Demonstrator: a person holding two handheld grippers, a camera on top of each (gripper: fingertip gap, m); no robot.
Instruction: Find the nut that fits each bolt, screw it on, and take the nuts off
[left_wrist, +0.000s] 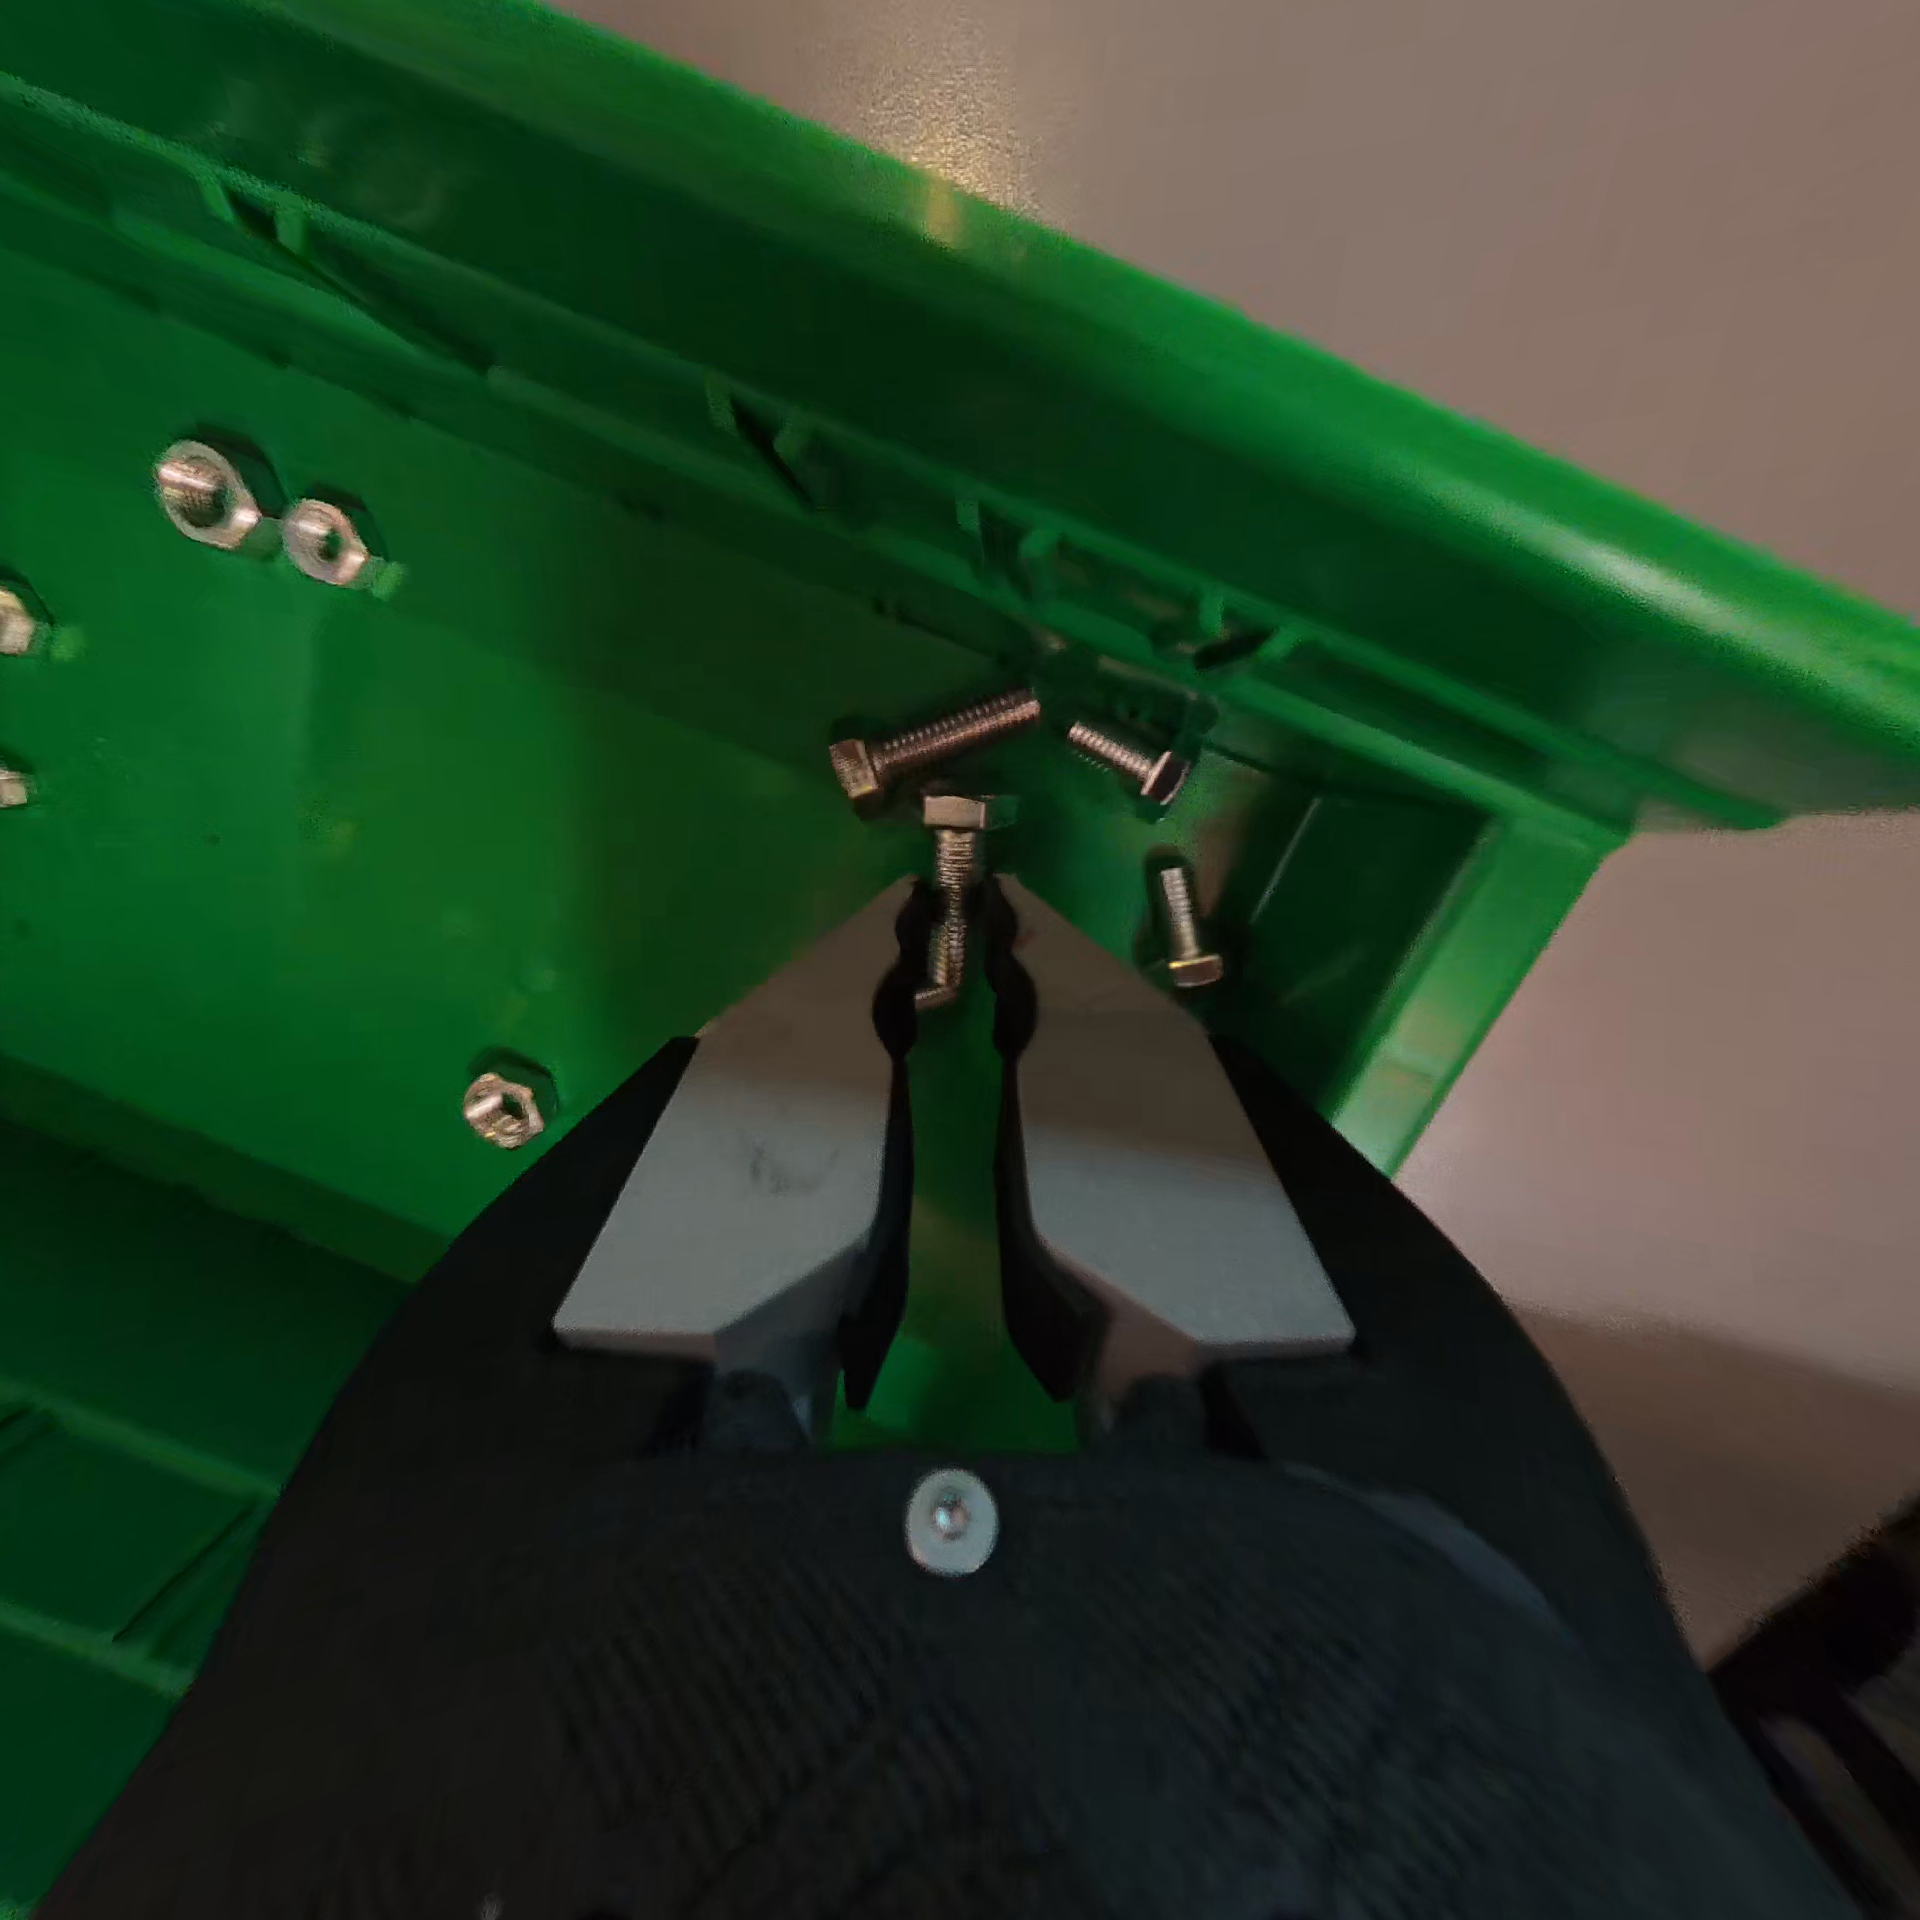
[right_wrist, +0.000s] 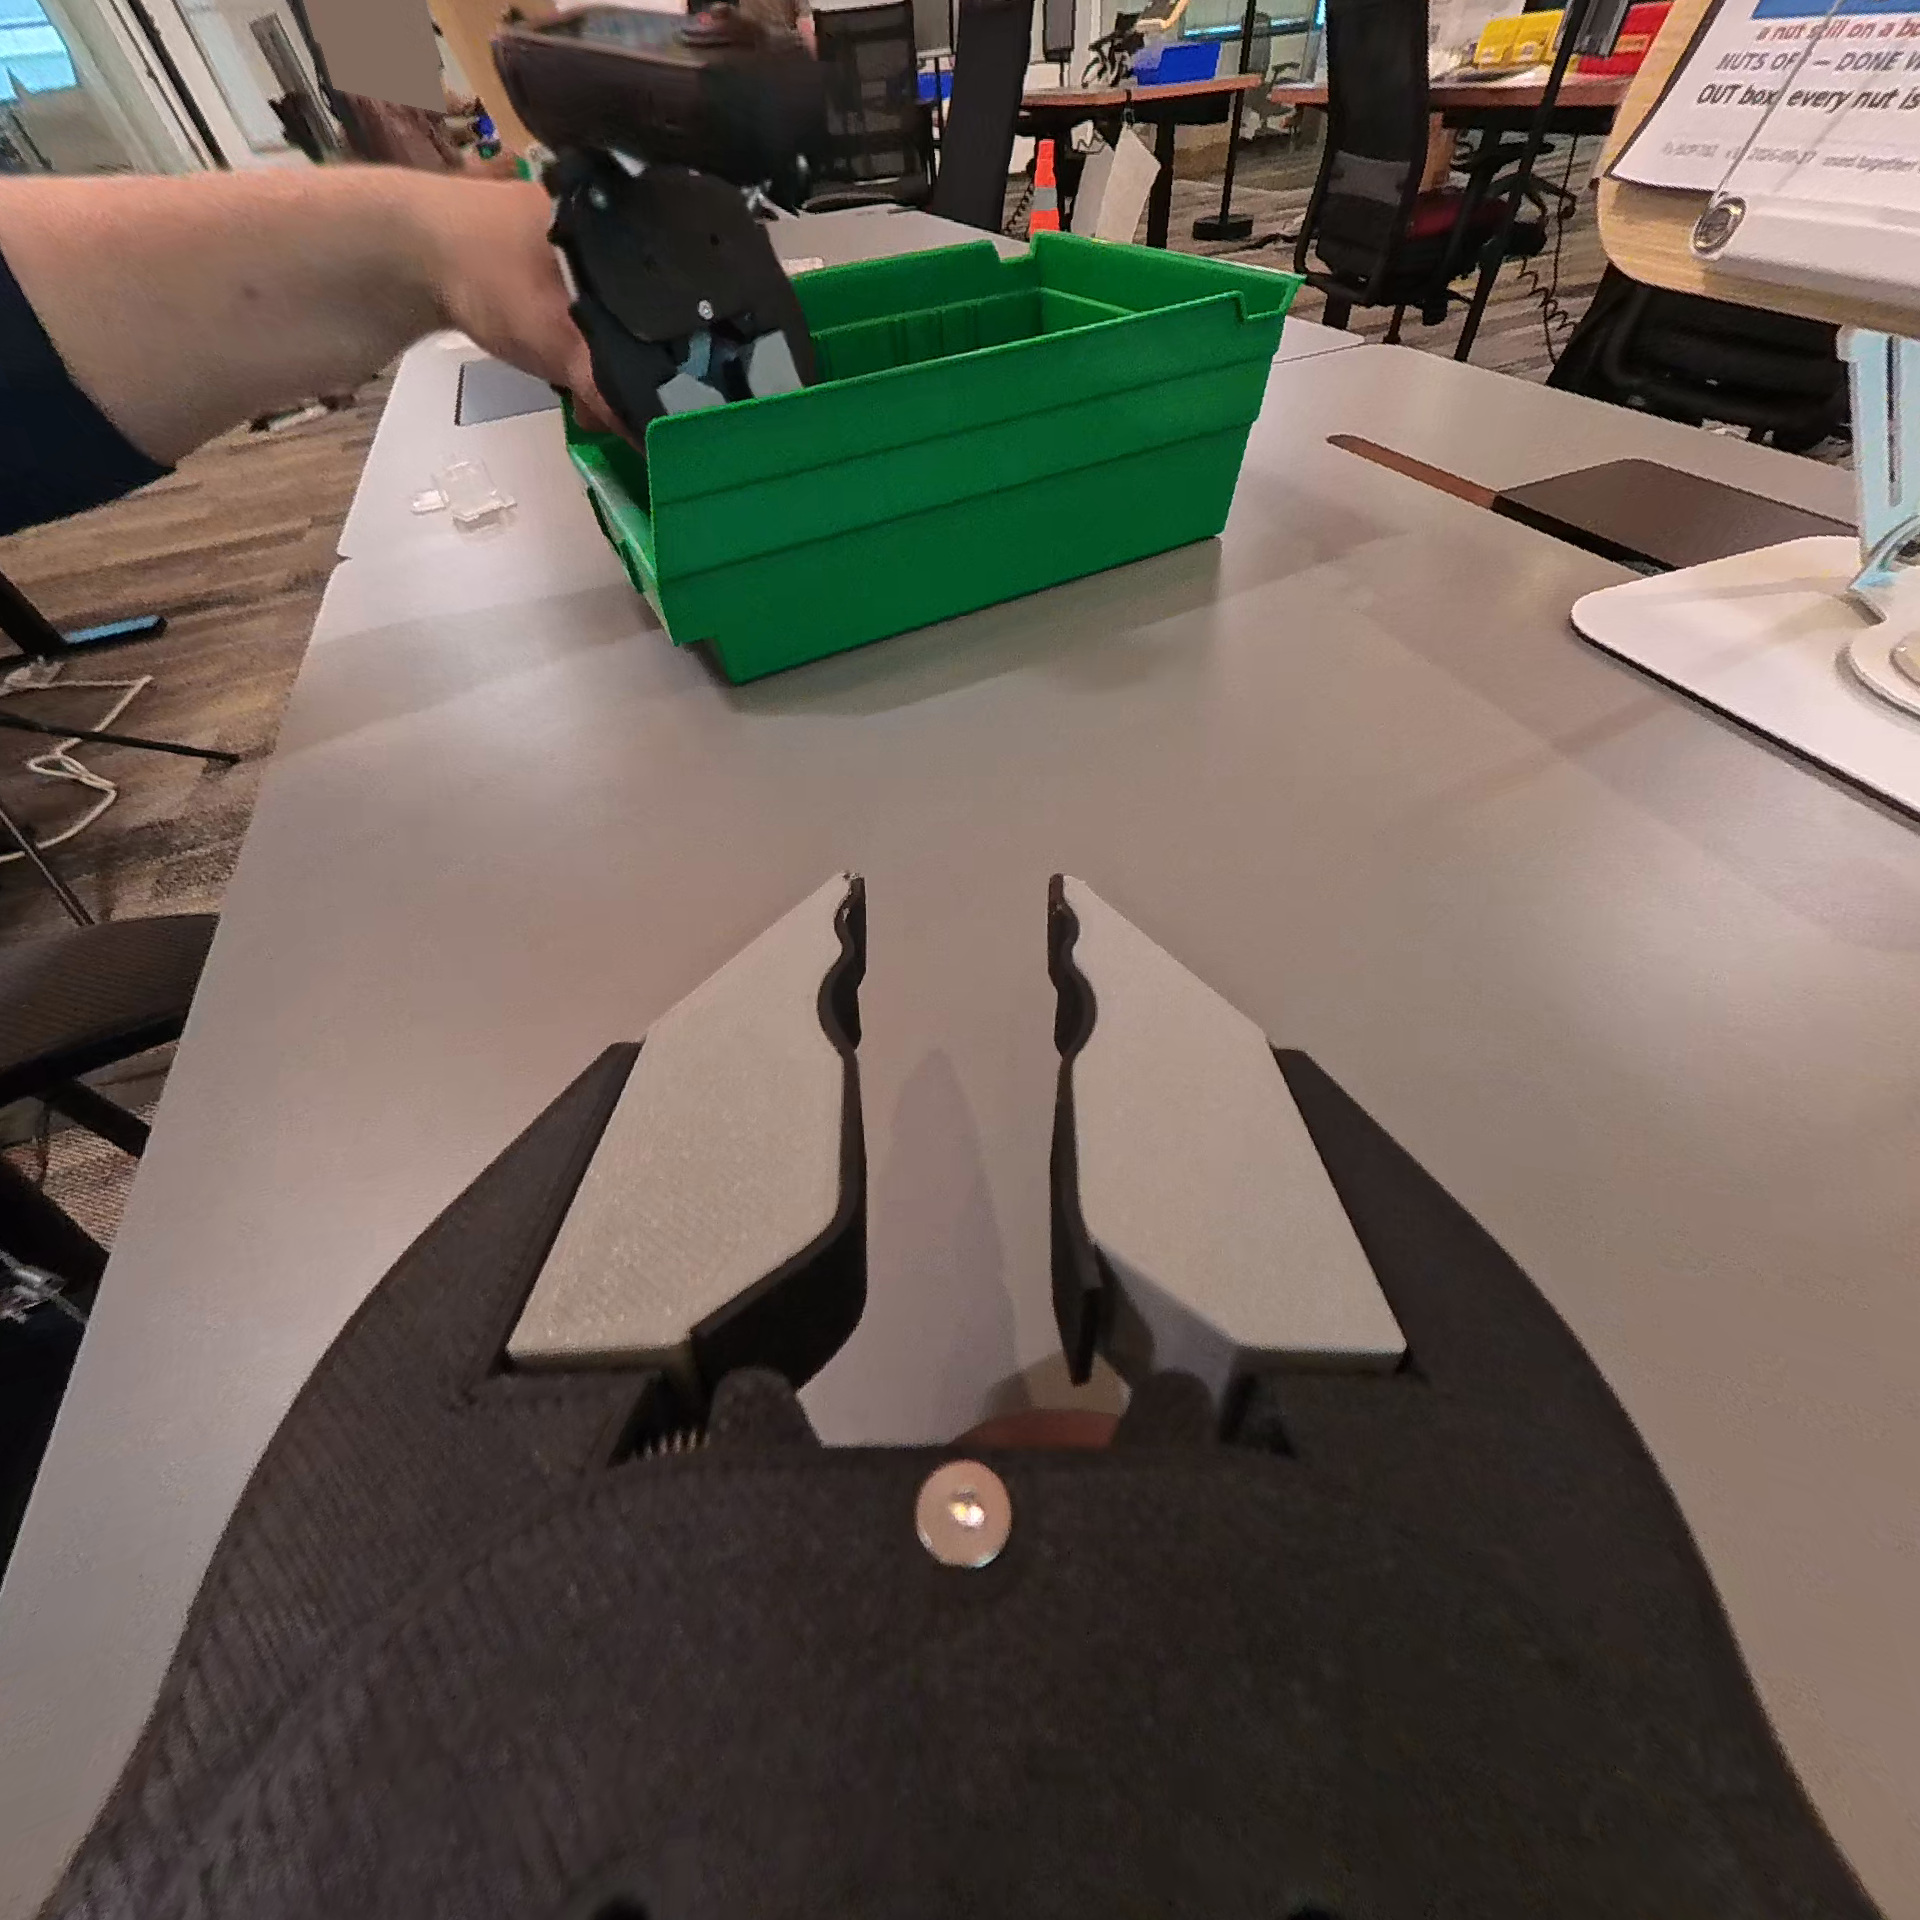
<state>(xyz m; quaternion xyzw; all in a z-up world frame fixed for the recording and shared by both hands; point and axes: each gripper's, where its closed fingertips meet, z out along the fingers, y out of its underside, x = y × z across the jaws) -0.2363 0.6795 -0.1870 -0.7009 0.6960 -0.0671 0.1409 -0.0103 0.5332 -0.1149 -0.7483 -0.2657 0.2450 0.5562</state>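
Note:
In the left wrist view my left gripper reaches into the green bin. Its pads are closed on the threaded shaft of a silver hex bolt, whose head points away from me. Three more bolts lie close by: one just beyond, one by the bin wall and one to the right. Loose nuts lie on the bin floor to the left and nearer. My right gripper is open and empty over the grey table, well short of the bin.
In the right wrist view a person's arm holds the left gripper over the bin's left end. A white stand base and a dark mat lie at the right. Chairs and other tables stand behind. Spacing between my two grippers at the tips: around 30 cm.

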